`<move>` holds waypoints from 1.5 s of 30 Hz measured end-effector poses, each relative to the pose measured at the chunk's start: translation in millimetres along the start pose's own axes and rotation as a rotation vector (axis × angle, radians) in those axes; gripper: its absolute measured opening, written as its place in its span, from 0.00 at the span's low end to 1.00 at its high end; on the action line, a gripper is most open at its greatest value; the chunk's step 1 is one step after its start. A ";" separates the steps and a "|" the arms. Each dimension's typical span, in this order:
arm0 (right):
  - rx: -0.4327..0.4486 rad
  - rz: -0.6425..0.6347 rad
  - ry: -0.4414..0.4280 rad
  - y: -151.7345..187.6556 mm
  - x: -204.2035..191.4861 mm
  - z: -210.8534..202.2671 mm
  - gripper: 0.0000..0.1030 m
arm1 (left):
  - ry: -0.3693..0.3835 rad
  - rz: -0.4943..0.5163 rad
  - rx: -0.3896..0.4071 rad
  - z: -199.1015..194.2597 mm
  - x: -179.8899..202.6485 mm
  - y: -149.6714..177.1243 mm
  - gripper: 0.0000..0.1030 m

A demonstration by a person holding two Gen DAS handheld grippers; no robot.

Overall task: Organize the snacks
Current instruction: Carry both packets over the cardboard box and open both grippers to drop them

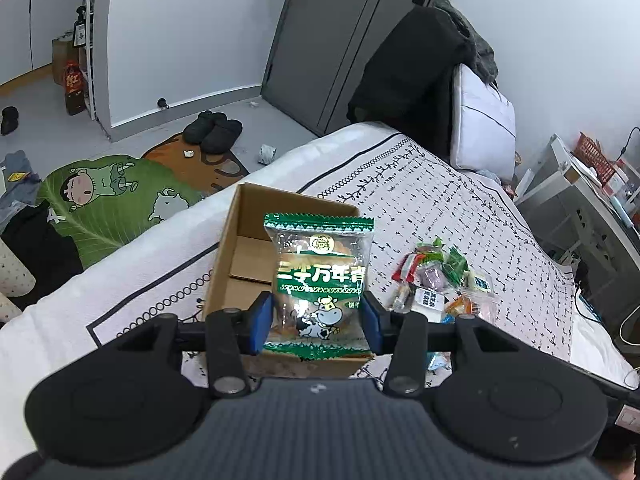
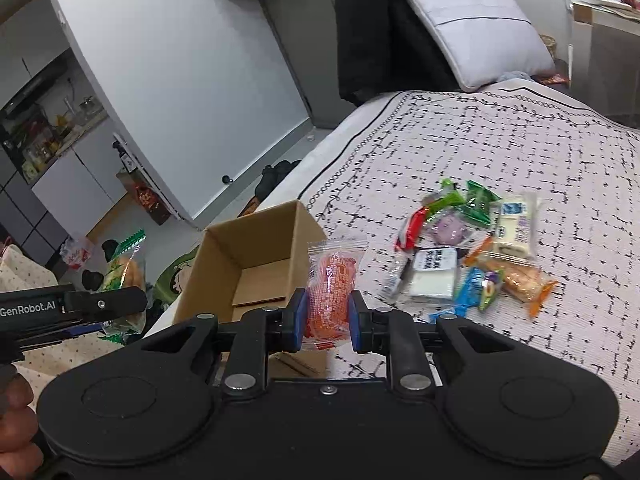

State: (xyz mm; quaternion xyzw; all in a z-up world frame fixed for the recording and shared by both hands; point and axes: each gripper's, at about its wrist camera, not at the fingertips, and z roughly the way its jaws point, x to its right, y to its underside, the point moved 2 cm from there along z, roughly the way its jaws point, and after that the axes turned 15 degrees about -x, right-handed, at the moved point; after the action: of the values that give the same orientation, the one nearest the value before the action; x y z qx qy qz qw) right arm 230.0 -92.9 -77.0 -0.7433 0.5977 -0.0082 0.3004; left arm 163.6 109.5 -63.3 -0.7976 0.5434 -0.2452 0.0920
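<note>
Both grippers loaded, box just ahead and below.

Left gripper [image 1: 317, 322] clamped on the green packet [image 1: 320, 280], held upright, long axis pointing away from the jaws, directly over the open box [image 1: 224, 256]. Right gripper [image 2: 326, 320] clamped on the orange packet [image 2: 334, 284], also upright, at the box's [image 2: 224, 256] right near corner, not yet over the opening. Left nearer the drop; probably only a lowering and release needed, while right needs a shift leftward first. Box on the bed [image 1: 460, 200] by its edge, apparently empty. Loose snack pile [image 2: 468, 248] well to the right on the cover, clear of the path. Main risk: grippers crowding each other over the narrow opening.
</note>
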 end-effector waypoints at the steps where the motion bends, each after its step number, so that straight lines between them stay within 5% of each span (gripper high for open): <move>1: -0.001 -0.004 0.000 -0.1 -3.3 1.0 0.21 | 0.001 0.000 0.001 -0.3 -3.1 -0.6 0.44; 12: -0.027 -0.045 -0.002 -2.1 -37.8 19.9 0.21 | 0.015 0.032 -0.002 14.2 -28.3 -13.8 0.44; 31: -0.085 -0.091 0.004 -14.9 -76.3 58.6 0.23 | 0.060 -0.070 -0.073 51.3 -56.5 -19.5 0.45; 34: -0.074 -0.080 0.017 -15.2 -73.9 60.3 0.30 | 0.038 -0.092 -0.072 52.3 -59.2 -20.4 0.48; 36: -0.072 -0.069 0.022 -14.5 -71.1 59.2 0.46 | 0.056 -0.115 -0.069 51.6 -64.2 -20.8 0.49; 45: -0.037 -0.049 0.062 -8.1 -49.7 39.4 0.68 | 0.062 -0.107 -0.061 46.5 -60.9 -19.0 0.67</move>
State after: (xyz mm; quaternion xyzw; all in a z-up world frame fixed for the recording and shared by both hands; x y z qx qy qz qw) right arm 237.6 -30.4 -88.3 -0.7627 0.5882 -0.0275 0.2675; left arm 184.5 167.0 -113.2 -0.8198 0.5098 -0.2579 0.0376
